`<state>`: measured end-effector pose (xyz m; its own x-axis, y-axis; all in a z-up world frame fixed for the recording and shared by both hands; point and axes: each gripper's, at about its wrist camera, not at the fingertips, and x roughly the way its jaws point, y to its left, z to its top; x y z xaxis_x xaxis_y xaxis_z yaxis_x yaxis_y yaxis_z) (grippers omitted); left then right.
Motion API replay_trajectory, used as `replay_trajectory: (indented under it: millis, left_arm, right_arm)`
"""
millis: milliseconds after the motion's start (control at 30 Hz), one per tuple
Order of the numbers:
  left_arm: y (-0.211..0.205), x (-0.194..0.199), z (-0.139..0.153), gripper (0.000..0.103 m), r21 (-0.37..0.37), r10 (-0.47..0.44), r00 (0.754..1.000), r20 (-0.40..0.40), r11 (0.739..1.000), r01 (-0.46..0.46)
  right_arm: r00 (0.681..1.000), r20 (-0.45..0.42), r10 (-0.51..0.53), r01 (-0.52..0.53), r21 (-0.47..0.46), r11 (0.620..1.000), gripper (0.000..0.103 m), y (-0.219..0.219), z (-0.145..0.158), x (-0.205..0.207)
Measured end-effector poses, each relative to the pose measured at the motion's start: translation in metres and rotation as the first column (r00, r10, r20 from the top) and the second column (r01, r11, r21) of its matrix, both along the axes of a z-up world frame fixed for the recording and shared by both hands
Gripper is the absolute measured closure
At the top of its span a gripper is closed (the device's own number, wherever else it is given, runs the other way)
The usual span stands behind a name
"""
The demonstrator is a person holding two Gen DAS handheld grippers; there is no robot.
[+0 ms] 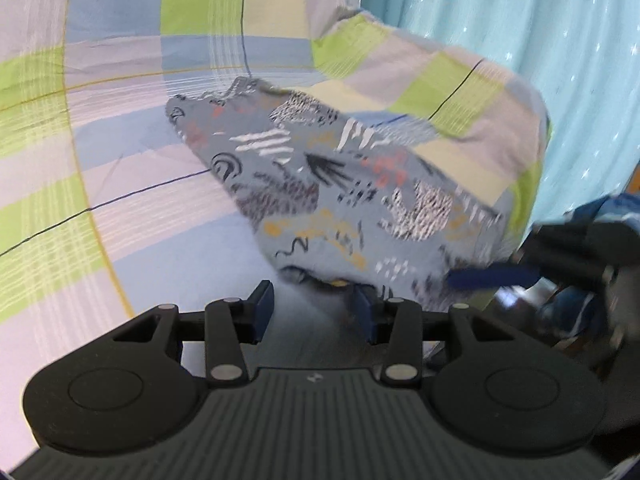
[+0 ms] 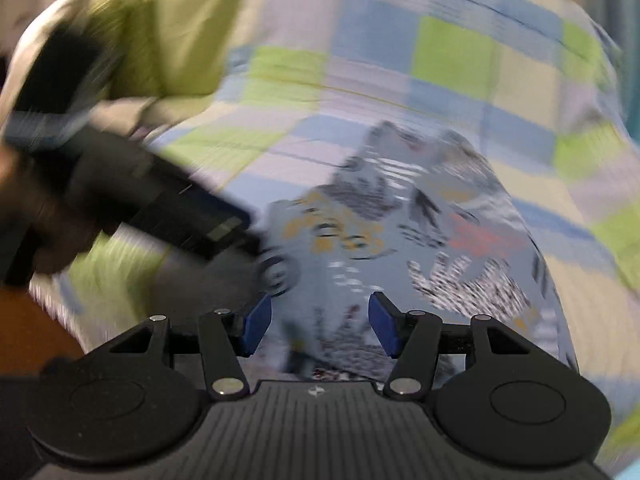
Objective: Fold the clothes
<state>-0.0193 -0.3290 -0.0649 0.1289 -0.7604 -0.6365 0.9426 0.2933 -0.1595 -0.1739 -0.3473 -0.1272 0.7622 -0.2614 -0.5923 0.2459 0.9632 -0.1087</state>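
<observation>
**Patterned garment on checked bedsheet, two grippers**

Left gripper [image 1: 314, 310]: jaws apart, nothing pinched; garment edge just beyond its right pad. Right gripper [image 2: 318, 330]: jaws apart, empty, above the cloth. Patterned grey-blue garment [image 1: 340, 196]: lying on checked bedsheet [image 1: 120, 120]. Turquoise curtain [image 1: 520, 20] behind.

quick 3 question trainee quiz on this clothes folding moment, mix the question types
1. True or false: the patterned garment lies on a checked bedsheet.
2. The left gripper has its jaws: A) apart B) fully shut.
3. What hangs beyond the bed?

Key
1. True.
2. A; only the garment's edge is near one pad.
3. A light blue curtain.
</observation>
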Motion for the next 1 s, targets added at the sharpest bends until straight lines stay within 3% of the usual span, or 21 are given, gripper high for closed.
replay_trajectory:
  millis: [167,267,367,400,433,467,567,667,833,900,1000]
  left_arm:
    - [0.000,0.012,0.010,0.062,-0.067,0.007,0.995,-0.099,0.998,-0.013]
    - [0.002,0.015,0.013,0.058,-0.092,-0.008,0.992,-0.128,0.996,-0.004]
    - [0.006,0.013,0.011,0.058,-0.075,-0.008,0.996,-0.090,0.997,0.001]
    - [0.007,0.012,0.009,0.058,-0.066,-0.006,0.997,-0.073,0.998,0.001]
    - [0.008,0.010,0.006,0.058,-0.056,-0.003,0.998,-0.061,0.998,0.000]
    - [0.010,0.009,0.003,0.058,-0.045,0.000,0.999,-0.050,0.999,-0.003]
    - [0.010,0.008,-0.006,0.058,-0.034,0.016,0.998,-0.053,0.999,-0.018]
    - [0.002,0.009,-0.012,0.058,-0.051,0.045,0.996,-0.079,0.997,-0.049]
    - [-0.019,0.009,-0.020,0.058,-0.090,0.046,0.989,-0.137,0.994,-0.059]
    - [-0.027,0.006,-0.023,0.061,-0.083,0.064,0.994,-0.089,0.994,-0.071]
    - [-0.023,0.002,-0.018,0.068,-0.026,0.132,0.990,0.059,0.991,-0.130]
  right_arm:
    - [0.996,-0.021,0.084,-0.086,-0.110,0.990,0.047,0.024,-0.005,0.017]
    - [0.997,-0.050,0.066,-0.072,-0.142,0.987,0.047,0.026,-0.011,0.025]
    - [0.998,-0.042,0.041,-0.047,-0.146,0.988,0.060,0.024,-0.010,0.026]
    - [0.999,-0.035,0.025,-0.030,-0.154,0.988,0.069,0.023,-0.009,0.023]
    - [1.000,-0.027,0.009,-0.013,-0.157,0.987,0.090,0.020,-0.008,0.021]
    - [1.000,-0.019,-0.010,0.007,-0.158,0.987,0.102,0.016,-0.007,0.019]
    - [0.996,0.040,-0.078,0.083,-0.136,0.987,0.103,0.005,0.001,0.007]
    - [0.987,0.117,-0.115,0.121,-0.049,0.991,0.103,-0.006,0.009,-0.006]
    - [0.979,0.161,-0.127,0.126,0.012,0.992,0.103,-0.013,0.015,-0.016]
    - [0.983,0.148,-0.110,0.111,0.001,0.994,0.103,-0.011,0.012,-0.016]
    - [0.986,0.131,-0.106,0.109,-0.017,0.994,0.103,-0.008,0.009,-0.016]
